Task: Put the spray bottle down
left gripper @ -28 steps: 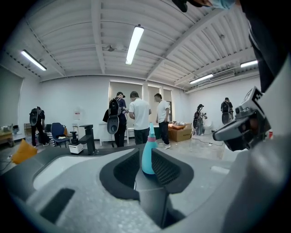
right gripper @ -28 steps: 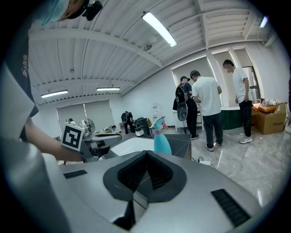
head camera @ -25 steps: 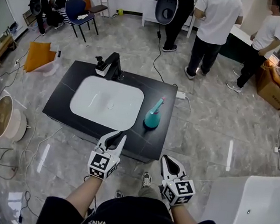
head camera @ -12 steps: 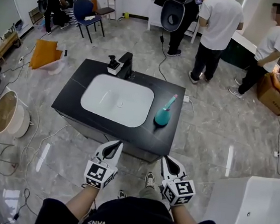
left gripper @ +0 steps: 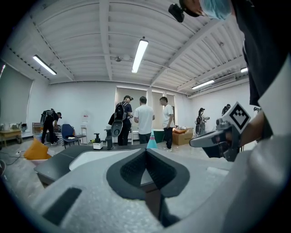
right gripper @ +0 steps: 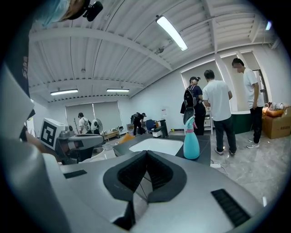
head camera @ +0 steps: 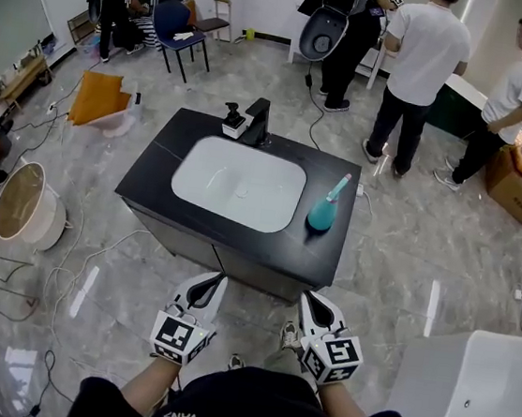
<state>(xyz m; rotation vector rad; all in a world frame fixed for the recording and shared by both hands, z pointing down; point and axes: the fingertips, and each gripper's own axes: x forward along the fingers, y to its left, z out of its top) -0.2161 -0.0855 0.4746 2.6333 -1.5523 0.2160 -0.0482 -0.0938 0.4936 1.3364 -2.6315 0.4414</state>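
Nearest the camera, the left gripper (head camera: 211, 284) and the right gripper (head camera: 311, 300) are held side by side in front of the person. Each has its jaws pressed together on nothing, and in both gripper views the dark pads meet tip to tip with no object between them. Beyond them, well apart from both tools, stands a black counter (head camera: 168, 158) with a white inset basin (head camera: 239, 183). The teal spray bottle (head camera: 325, 206) stands upright on the counter's right margin, just beside the basin, free of any grip. A black faucet (head camera: 255, 122) rises at the far edge, and three people (head camera: 420, 67) stand farther off on the tiled floor. Judged from this arrangement, the placing appears complete: the bottle rests on its own base and nothing evident is left to do
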